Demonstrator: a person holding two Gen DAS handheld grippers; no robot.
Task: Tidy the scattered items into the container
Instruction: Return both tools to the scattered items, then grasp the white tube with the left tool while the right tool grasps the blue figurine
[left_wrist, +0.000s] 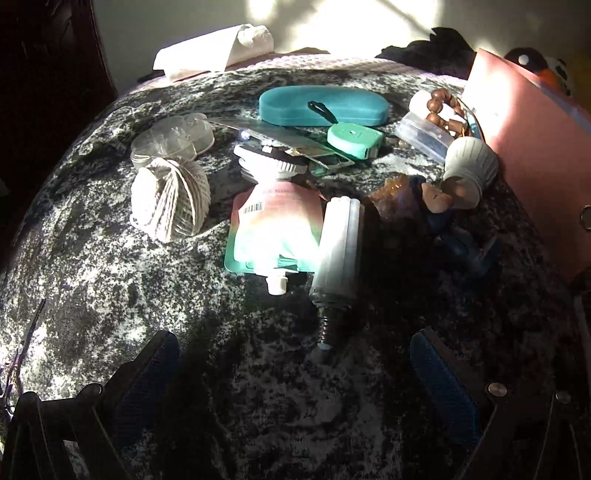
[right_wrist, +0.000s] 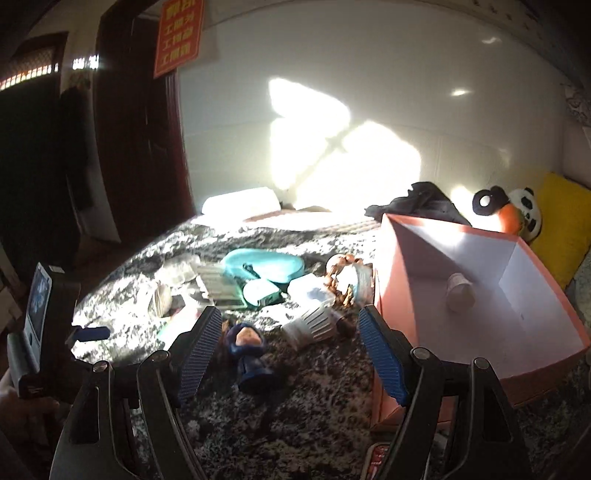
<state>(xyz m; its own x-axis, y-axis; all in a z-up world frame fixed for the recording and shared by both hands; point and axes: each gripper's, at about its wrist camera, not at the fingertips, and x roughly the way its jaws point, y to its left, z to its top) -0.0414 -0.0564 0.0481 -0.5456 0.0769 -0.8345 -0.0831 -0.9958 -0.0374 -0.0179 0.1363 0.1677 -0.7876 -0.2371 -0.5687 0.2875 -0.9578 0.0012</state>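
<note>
With one small jar (right_wrist: 460, 291) already in the pink box (right_wrist: 546, 310), both tongs hang open and empty. The blue figurine (right_wrist: 248, 350) lies just ahead between the right gripper (right_wrist: 290, 350) fingers; the left gripper (left_wrist: 295, 373) faces the white tube (left_wrist: 338, 247). Next: close in, pinch, lift.

A bed with a mottled grey-and-white velvety cover (left_wrist: 92, 266) carries a ball of white twine (left_wrist: 170, 201), a teal oval case (left_wrist: 323, 105), a mint tape measure (left_wrist: 354, 140), a pink-and-mint spouted pouch (left_wrist: 275, 229), a ribbed white bulb (left_wrist: 469, 166), a blue-hooded figurine (right_wrist: 249, 350) and an open pink cardboard box (right_wrist: 546, 310).
</note>
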